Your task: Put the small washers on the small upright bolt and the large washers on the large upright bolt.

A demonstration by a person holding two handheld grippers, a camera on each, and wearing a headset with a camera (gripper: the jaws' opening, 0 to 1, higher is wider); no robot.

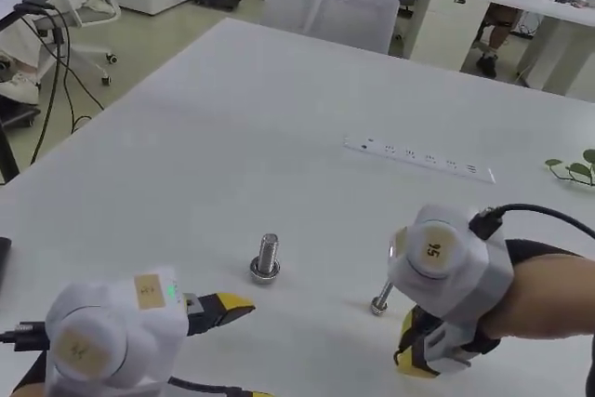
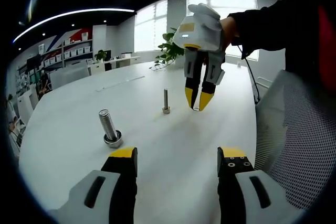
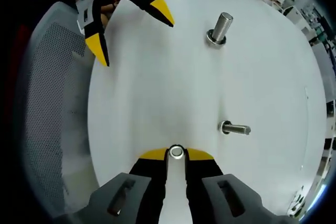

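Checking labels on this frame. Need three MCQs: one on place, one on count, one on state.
1. Where is the washer?
A. pinched at the tips of the right tool
B. threaded on a bolt shaft
C. lying flat by the power strip

2. How many upright bolts stand on the table?
A. one
B. two
C. three

3. What state is the left tool in?
A. shut on a washer
B. open, holding nothing
C. shut on a bolt

Answers:
1 A: the right gripper view shows the washer held between its own two jaw tips.
2 B: the large bolt and the small bolt are the two standing there.
3 B: in the left gripper view its jaws stand wide apart with bare table between them.
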